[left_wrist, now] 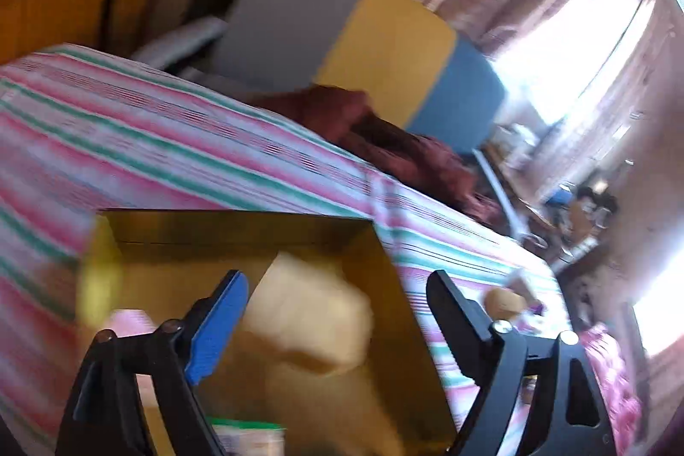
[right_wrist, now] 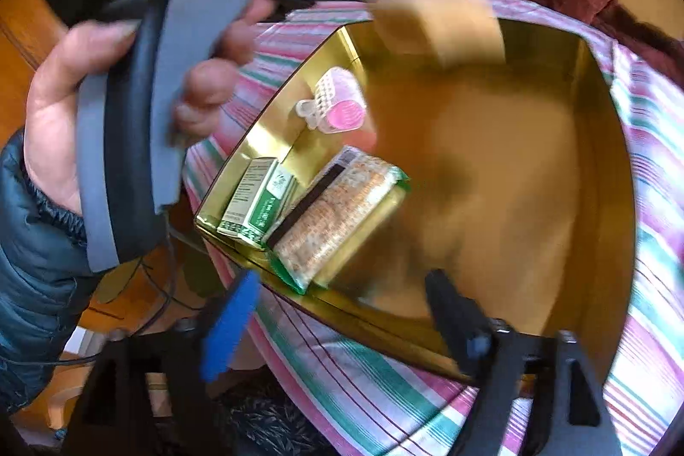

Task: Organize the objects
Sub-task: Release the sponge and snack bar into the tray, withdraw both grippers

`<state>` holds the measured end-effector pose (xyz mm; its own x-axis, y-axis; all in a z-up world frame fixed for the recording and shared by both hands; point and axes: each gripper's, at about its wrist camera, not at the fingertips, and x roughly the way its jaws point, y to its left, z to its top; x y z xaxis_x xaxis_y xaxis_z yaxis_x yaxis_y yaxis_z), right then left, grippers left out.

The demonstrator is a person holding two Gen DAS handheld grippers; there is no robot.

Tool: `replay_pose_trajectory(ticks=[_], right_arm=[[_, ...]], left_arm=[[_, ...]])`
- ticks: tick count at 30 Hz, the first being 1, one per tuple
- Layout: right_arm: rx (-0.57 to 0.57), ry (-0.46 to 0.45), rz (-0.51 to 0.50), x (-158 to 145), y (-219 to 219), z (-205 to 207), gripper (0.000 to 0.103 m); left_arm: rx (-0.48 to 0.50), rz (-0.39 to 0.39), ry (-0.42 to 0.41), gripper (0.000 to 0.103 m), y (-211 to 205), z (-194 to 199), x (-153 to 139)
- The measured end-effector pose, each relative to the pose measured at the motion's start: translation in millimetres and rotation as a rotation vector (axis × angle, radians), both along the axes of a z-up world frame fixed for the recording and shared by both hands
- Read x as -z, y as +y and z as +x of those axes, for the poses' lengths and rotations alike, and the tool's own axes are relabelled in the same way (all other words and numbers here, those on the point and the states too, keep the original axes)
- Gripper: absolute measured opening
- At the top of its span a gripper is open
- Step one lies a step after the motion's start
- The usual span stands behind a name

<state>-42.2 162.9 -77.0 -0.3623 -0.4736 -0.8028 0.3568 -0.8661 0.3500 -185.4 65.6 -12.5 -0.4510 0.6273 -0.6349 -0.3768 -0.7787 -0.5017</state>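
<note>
Left wrist view: left gripper (left_wrist: 337, 295) jaws spread, tan block (left_wrist: 308, 319) loose between them over the gold box (left_wrist: 239, 225) — may tumble onto the pink roller (right_wrist: 337, 101). Right gripper (right_wrist: 342, 310) jaws spread, pinching nothing — could clip the box rim.

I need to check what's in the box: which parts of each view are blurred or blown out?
Left wrist: heavy motion blur; the tan block over the gold box is smeared, the window blown out. Right wrist: sharper; the green carton, cracker packet and pink roller show clearly, the tan block blurred.
</note>
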Motion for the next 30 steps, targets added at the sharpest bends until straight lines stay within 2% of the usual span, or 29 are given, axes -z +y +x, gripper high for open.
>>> replay_pose_trajectory(ticks=[3, 5, 7, 14, 19, 30], right_arm=[[0.02, 0.022, 0.003, -7, 6, 8, 0.092], [0.033, 0.047, 0.013, -12, 10, 13, 0.101], [0.044, 0.068, 0.03, -14, 10, 14, 0.103], [0.079, 0.108, 0.108, -14, 7, 14, 0.103], [0.131, 0.144, 0.146, -16, 11, 20, 0.103], [0.299, 0.257, 0.231, -37, 30, 28, 0.103]], left_arm=[[0.03, -0.028, 0.032, 0.087, 26, 3, -5], [0.037, -0.029, 0.04, 0.087, 32, 7, -8], [0.016, -0.049, 0.063, 0.087, 30, 15, -12], [-0.118, -0.103, 0.062, 0.087, -21, 46, -10], [-0.18, -0.191, 0.104, 0.087, -46, 88, -4], [-0.279, -0.343, 0.235, 0.087, -49, 159, -7]])
